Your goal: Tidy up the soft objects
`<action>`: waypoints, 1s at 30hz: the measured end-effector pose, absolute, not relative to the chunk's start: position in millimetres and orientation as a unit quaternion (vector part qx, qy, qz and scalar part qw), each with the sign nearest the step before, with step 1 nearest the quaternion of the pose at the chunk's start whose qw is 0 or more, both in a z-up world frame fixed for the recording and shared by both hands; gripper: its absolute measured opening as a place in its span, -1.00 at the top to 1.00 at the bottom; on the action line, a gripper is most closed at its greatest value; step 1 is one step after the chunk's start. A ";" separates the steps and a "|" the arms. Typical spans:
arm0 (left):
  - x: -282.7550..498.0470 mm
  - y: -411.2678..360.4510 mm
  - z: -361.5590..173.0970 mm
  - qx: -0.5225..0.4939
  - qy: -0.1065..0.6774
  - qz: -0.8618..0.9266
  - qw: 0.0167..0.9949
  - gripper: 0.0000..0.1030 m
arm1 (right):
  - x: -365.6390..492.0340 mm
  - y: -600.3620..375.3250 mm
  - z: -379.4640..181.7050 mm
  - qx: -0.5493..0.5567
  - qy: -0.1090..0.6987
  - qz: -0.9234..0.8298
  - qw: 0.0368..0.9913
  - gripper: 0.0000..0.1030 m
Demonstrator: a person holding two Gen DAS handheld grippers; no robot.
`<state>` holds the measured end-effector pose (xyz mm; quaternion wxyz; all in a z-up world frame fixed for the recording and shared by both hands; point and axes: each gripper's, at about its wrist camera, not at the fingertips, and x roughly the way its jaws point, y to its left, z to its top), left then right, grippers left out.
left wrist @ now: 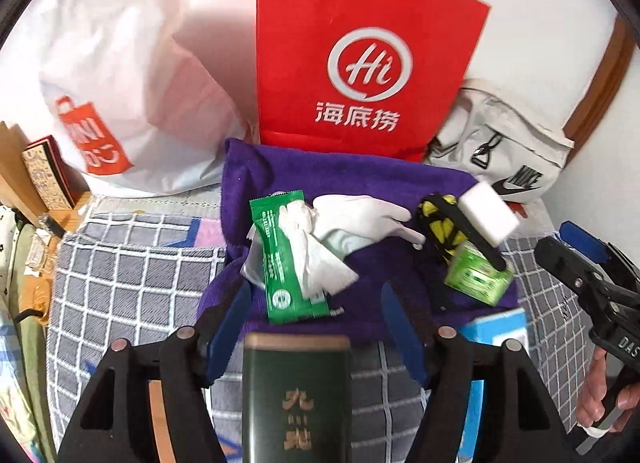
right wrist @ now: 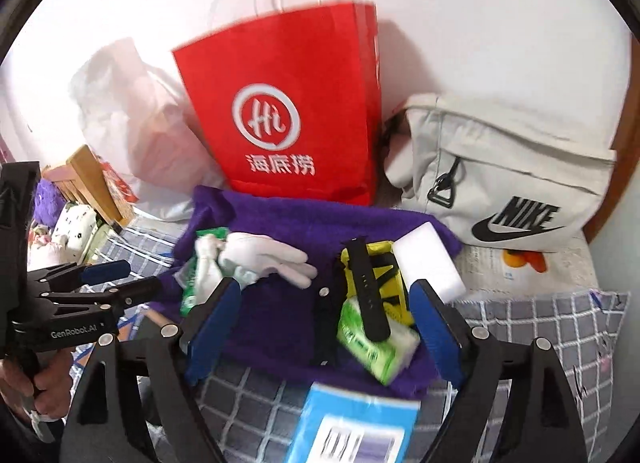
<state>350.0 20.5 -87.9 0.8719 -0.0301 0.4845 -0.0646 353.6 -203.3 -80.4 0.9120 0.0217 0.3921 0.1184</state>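
Observation:
A purple towel (left wrist: 320,179) (right wrist: 280,223) lies on the checked bedspread and carries the soft items. On it lie a green wet-wipe packet (left wrist: 284,263) (right wrist: 192,287), a white glove (left wrist: 360,219) (right wrist: 272,255), a white sponge block (left wrist: 490,215) (right wrist: 430,259), a yellow-black item (left wrist: 436,223) (right wrist: 390,263), a black watch strap (right wrist: 366,287) and a green tissue pack (left wrist: 478,277) (right wrist: 372,347). My left gripper (left wrist: 316,327) is open just in front of the wipe packet. My right gripper (right wrist: 324,339) is open over the towel's near edge, by the tissue pack.
A red paper bag (left wrist: 360,55) (right wrist: 296,115) stands behind the towel, a white plastic bag (left wrist: 108,75) to its left and a grey Nike bag (right wrist: 516,187) (left wrist: 516,167) to its right. A dark green tin (left wrist: 296,399) and a blue box (right wrist: 352,427) lie near.

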 end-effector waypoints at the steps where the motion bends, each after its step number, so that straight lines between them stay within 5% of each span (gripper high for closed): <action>1: 341.5 19.9 -82.1 -0.029 0.479 -0.063 0.875 -0.37 | 341.7 -202.9 -74.0 0.021 0.387 0.116 0.915 -0.74; 17: 221.7 11.4 -29.9 -0.012 0.432 -0.052 0.900 -0.76 | 197.1 -217.0 -28.0 0.020 0.345 0.064 0.936 -0.85; 30: 147.2 15.3 -29.6 -0.013 0.411 -0.040 0.911 -0.77 | 129.8 -217.3 -34.4 0.022 0.341 0.058 0.938 -0.85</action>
